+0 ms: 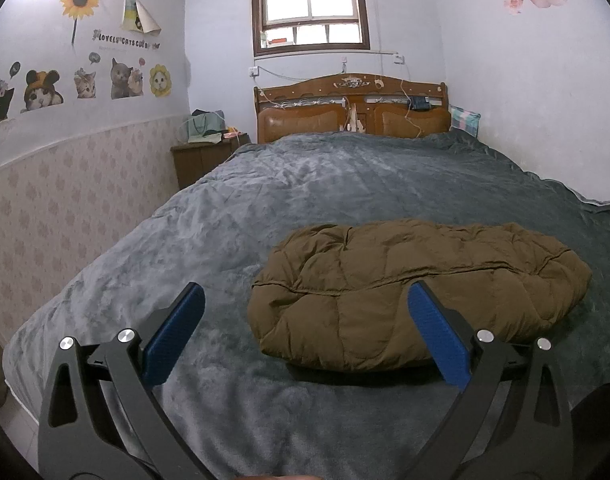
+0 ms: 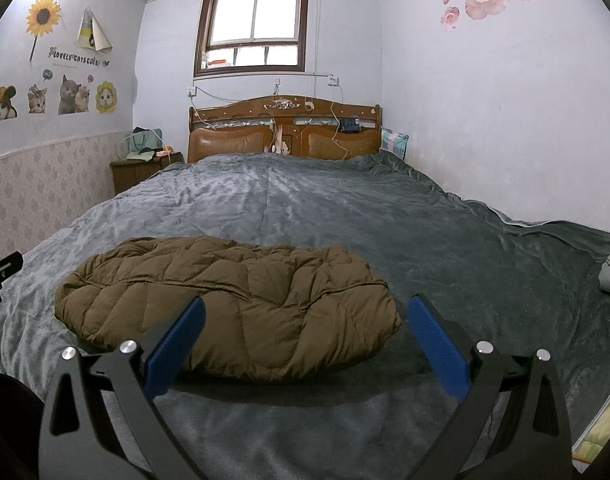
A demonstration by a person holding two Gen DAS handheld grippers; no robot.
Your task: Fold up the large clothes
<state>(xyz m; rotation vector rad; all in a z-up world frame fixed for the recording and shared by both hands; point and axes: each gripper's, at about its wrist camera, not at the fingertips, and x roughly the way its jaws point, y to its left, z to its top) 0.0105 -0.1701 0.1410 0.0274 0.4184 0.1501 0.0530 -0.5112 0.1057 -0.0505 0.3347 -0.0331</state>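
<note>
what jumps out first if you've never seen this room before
A brown quilted down jacket lies folded into a puffy bundle on the grey plush blanket near the foot of the bed. Both claws, left claw and right claw, hover open just short of it. Behind, a carved wooden headboard stands under a bright window, with cat stickers on the left wall.

Folded brown jacket (image 1: 417, 292), grey bed (image 1: 265, 220) — left claw (image 1: 305, 300) spread
</note>
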